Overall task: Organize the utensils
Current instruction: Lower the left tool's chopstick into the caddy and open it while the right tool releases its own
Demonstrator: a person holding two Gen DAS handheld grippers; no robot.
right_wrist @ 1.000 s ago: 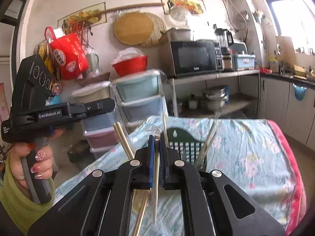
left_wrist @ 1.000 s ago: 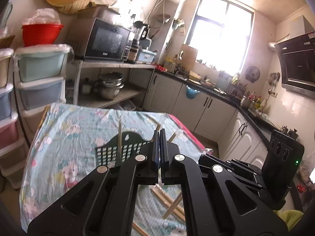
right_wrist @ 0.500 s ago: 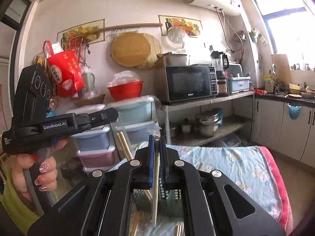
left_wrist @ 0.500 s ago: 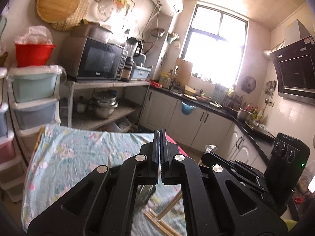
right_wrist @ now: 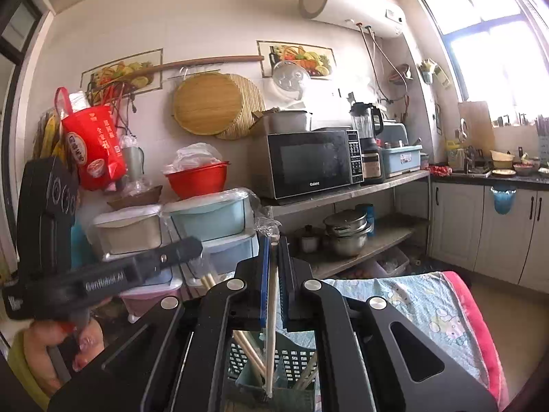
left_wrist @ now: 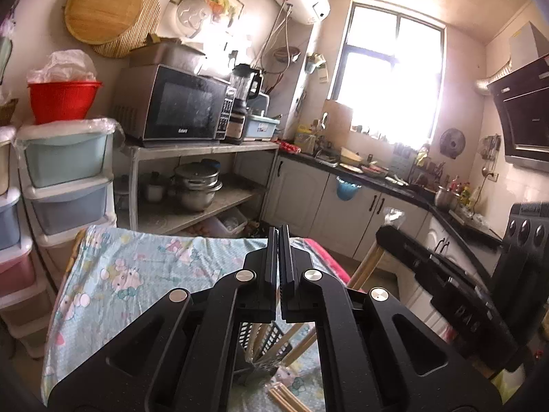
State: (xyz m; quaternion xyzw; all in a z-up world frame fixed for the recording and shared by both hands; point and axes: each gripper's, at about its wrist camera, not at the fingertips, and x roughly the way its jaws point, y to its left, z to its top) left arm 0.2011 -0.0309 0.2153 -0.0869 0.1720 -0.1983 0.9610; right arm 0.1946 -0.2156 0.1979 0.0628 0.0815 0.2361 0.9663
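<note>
One wrapped chopstick [right_wrist: 271, 312] pinched upright in right gripper [right_wrist: 273, 240], hanging over basket [right_wrist: 295, 357] for dropping in; left gripper [left_wrist: 278, 231] closed, holding nothing

A small kitchen is shown. A bright window [left_wrist: 391, 79] is set in the far wall at upper right of the left wrist view, and the room is flooded with glare from it. A white water heater [right_wrist: 350, 0] is mounted high on the pale wall [right_wrist: 206, 24]. Below it, 2 round woven boards [right_wrist: 212, 104] and 2 fruit pictures [right_wrist: 295, 58] are hung. A microwave [left_wrist: 178, 103] and a blender [left_wrist: 242, 103] are placed on a metal shelf [left_wrist: 202, 147]; steel pots [left_wrist: 197, 185] are stored beneath. Stacked plastic drawers [left_wrist: 65, 178] are seen at left, topped by a red basin [left_wrist: 63, 99]. White cabinets [left_wrist: 343, 202] under a dark counter [left_wrist: 387, 178] are lined along the right, below a range hood [left_wrist: 521, 103].
</note>
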